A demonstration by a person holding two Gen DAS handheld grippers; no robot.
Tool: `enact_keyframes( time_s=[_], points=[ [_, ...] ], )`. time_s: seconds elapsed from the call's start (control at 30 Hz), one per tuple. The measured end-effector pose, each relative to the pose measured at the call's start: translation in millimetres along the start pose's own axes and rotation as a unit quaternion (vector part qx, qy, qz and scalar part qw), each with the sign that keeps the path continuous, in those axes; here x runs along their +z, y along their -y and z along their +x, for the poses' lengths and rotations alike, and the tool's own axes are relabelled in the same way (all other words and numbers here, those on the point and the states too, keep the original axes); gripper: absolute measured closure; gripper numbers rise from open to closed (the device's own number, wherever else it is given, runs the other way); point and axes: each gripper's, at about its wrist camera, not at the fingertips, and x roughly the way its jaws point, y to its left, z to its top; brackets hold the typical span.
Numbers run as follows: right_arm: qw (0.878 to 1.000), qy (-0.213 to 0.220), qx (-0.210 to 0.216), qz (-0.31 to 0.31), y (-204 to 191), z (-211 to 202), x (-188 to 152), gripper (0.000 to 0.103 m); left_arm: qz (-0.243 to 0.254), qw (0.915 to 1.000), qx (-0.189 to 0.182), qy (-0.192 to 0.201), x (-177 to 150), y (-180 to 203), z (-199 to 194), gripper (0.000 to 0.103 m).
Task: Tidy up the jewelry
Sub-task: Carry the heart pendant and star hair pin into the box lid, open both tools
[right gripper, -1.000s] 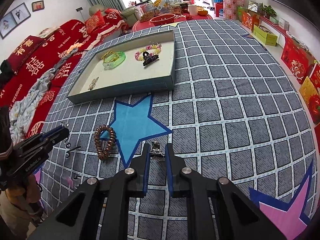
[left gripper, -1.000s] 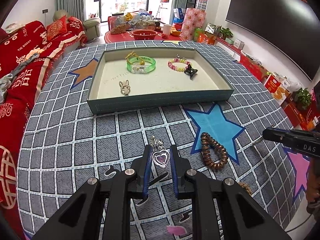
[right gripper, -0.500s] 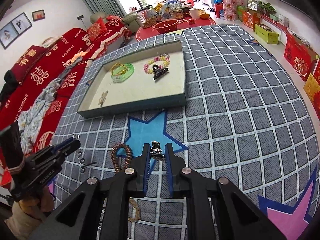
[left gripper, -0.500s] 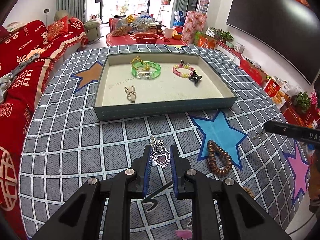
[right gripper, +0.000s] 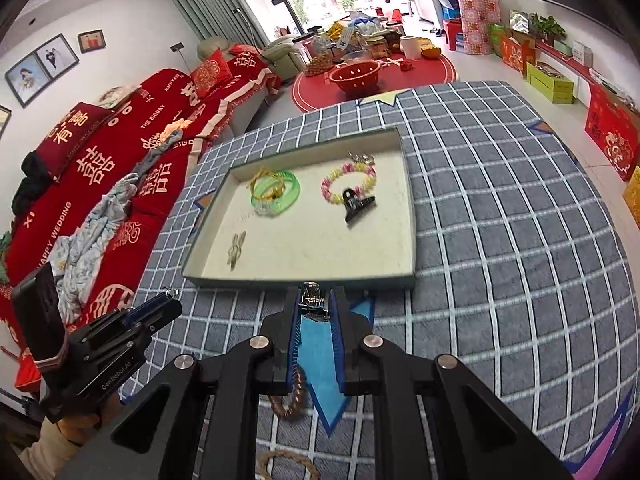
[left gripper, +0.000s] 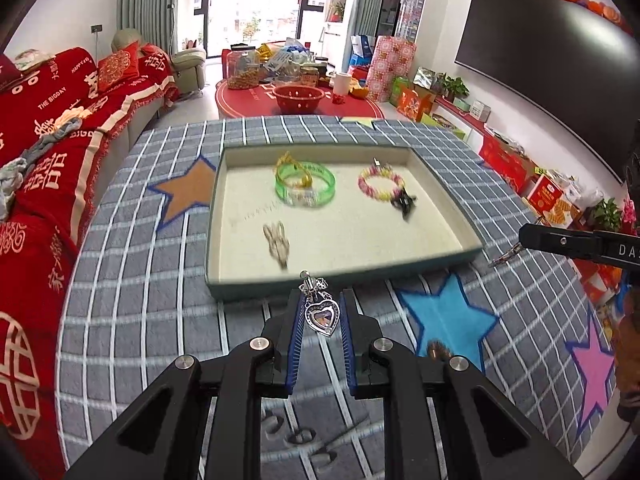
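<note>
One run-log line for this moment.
left gripper: shut on heart pendant | right gripper: shut on silver clip | tray: just ahead, neither item placed yet

We see a red-covered sofa (left gripper: 60, 128) on the left, bright far windows (left gripper: 256, 4), a dark wall screen (left gripper: 552, 52) right.

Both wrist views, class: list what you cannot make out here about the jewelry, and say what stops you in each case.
- Brown bead bracelet: right wrist view, mostly hidden behind the right gripper; in the left wrist view only a sliver shows.
- Silver piece in the right jaws: too small to identify.
- Rabbit charm in the tray: left wrist view, smeared by motion blur.
- Beige ring: right wrist view, cut off by the bottom edge.
</note>
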Motion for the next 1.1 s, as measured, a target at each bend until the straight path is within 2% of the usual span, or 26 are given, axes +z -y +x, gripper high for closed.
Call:
enact_keyframes(
  time_s=[0.2,0.47,0.63,0.8,1.1],
  points=[
    [1.0,-0.019,0.018,0.008,-5.4,33.2,32.5,0.087,0.004,1.0,-0.005,0.007,37.3,-1.2,19.4,0.072],
    [0.996,-0.073,0.035,0.026,-6.1,92.4,49.6,0.087,0.022,0.9996,0.008,-0.018,67.2,4.2,70.3,0.072],
    [0.994,-0.091,0.034,0.045,2.6,123.3,57.5,0.087,0.024,0.9988,0.021,-0.038,73.3,2.3,98.9,0.072],
    [0.994,-0.089,0.03,0.058,9.6,138.6,67.8,0.088,0.031,0.9979,0.037,-0.044,75.8,1.1,114.7,0.072],
    [0.995,-0.083,-0.007,0.051,16.2,156.5,72.2,0.088,0.023,0.9962,0.065,-0.052,73.7,-0.3,135.3,0.072]
  ],
)
